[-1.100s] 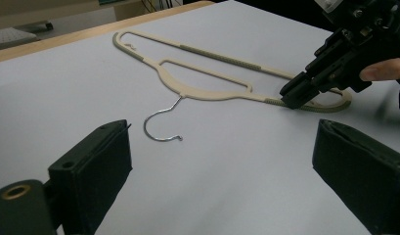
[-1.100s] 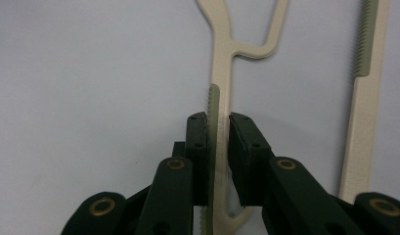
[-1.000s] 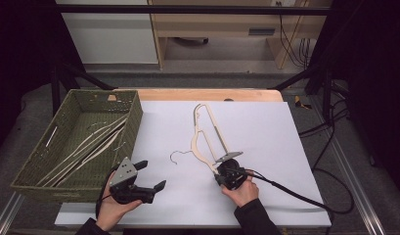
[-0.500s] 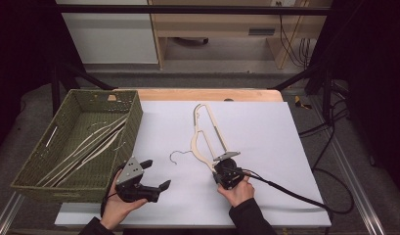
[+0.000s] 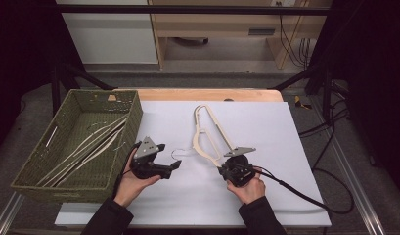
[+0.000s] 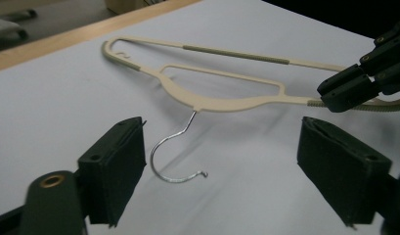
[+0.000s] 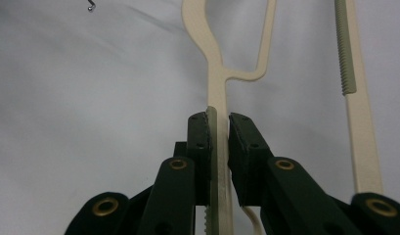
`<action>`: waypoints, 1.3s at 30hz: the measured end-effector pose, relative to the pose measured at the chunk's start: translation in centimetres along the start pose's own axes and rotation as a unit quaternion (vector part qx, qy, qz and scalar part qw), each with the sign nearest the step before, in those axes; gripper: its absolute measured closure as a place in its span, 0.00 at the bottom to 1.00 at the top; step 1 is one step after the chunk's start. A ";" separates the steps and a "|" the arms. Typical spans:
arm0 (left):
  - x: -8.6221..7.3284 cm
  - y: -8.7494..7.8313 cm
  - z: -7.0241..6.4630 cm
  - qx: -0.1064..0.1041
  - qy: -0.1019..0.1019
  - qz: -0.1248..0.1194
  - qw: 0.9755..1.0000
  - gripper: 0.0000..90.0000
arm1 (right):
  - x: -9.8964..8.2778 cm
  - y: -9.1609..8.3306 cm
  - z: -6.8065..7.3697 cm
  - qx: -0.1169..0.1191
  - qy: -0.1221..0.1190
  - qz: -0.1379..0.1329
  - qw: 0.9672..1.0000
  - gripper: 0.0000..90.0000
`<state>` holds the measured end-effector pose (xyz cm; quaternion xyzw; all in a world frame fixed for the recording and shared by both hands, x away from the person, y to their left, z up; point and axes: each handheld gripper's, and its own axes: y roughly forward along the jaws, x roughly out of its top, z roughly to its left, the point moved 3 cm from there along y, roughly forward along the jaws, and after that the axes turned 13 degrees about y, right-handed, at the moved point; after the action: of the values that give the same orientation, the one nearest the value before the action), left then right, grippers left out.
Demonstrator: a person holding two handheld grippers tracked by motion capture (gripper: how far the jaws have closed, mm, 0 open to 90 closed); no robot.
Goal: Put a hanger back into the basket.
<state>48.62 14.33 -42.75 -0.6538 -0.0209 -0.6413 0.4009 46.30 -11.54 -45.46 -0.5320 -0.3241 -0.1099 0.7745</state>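
At the far left sits your green basket [image 5: 102, 105] holding pale hangers. Your left tongs [image 5: 174, 168] stand wide, jaws just closing a little, nothing between them, the wire hook [image 6: 178, 159] just ahead. The cream hanger [image 5: 207, 134] lies on the white tabletop [image 5: 285, 127]; your right tongs [image 7: 218, 128] clamp its arm.

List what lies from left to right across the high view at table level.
Green woven basket holding pale hangers → left gripper, jaws open → thin metal hook → cream plastic hanger → right gripper, shut on that hanger's arm → black cable.
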 end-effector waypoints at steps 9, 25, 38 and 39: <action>-0.3 5.5 1.7 -0.038 0.024 0.071 0.996 0.40 | -0.8 -1.0 -0.2 0.007 -0.008 -0.002 1.000 0.89; -1.3 9.0 1.6 -0.093 0.079 0.112 0.986 0.82 | -1.3 -1.5 -0.3 0.019 -0.034 -0.006 0.999 0.89; -0.3 6.5 0.1 -0.093 0.150 0.152 0.972 0.98 | -2.4 -1.4 -0.1 0.040 -0.052 0.009 0.998 0.89; -0.3 6.4 0.0 -0.090 0.156 0.160 0.971 0.98 | -2.5 -1.3 0.1 0.049 -0.049 0.012 0.998 0.89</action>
<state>52.02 10.14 -46.18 -0.5739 0.2044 -0.6625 0.4358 43.69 -12.45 -46.02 -0.5020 -0.3606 -0.0587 0.7839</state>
